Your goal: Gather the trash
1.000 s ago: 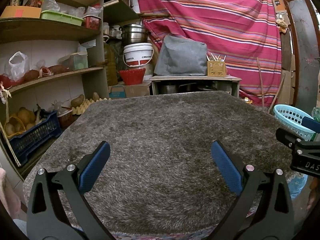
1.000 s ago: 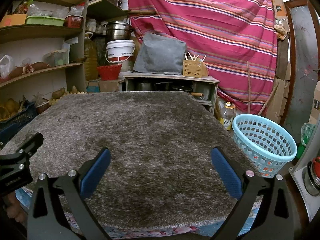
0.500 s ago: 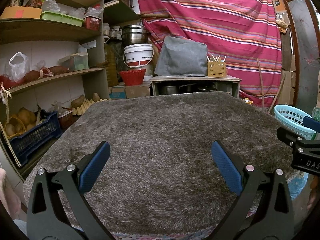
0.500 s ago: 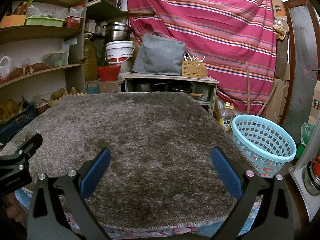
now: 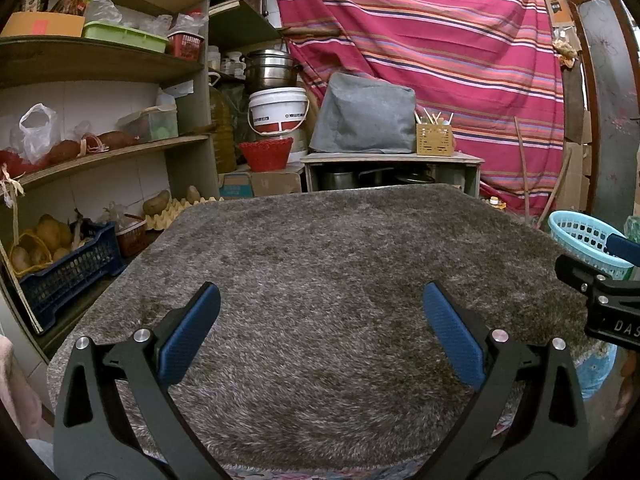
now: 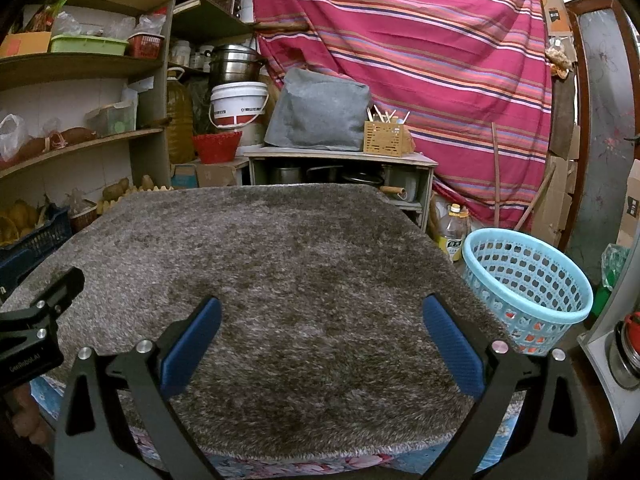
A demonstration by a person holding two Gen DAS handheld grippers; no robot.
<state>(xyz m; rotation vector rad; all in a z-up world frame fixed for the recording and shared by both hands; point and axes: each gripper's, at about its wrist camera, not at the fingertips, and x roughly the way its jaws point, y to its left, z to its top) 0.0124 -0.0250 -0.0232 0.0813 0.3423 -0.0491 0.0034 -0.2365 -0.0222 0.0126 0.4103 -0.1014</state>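
The left gripper [image 5: 320,336] hangs over the near part of a shaggy grey-brown rug [image 5: 320,280], its jaws spread wide with nothing but pile between the blue pads [image 5: 188,336]. The right gripper [image 6: 320,344] hovers the same way over the same rug [image 6: 280,272], jaws wide apart and empty, blue pads [image 6: 452,348] facing each other across bare pile. No loose trash shows on the rug ahead of either pair of jaws; the one task thing in plain sight is the light-blue basket [image 6: 528,280], which stands off the rug's right edge, to the right of and slightly beyond the right gripper's right finger. It is round, plastic, with a smooth rolled rim and walls pierced by rows of small holes (something red-orange shows through the lower holes, too small to identify). In the left wrist view the same basket [image 5: 580,236] sits far to the right of the jaws, partly hidden behind the black frame of the other gripper. Straight beyond both pairs of jaws, past the rug's far edge, stands a low wooden cabinet [image 6: 340,160] with a grey cloth-covered bundle [image 6: 320,112] on top and a striped red cloth [image 6: 420,60] hanging behind. Left of the jaws run wooden shelves [image 5: 100,64], and a dark blue crate [image 5: 68,276] of potatoes sits low beside the rug.
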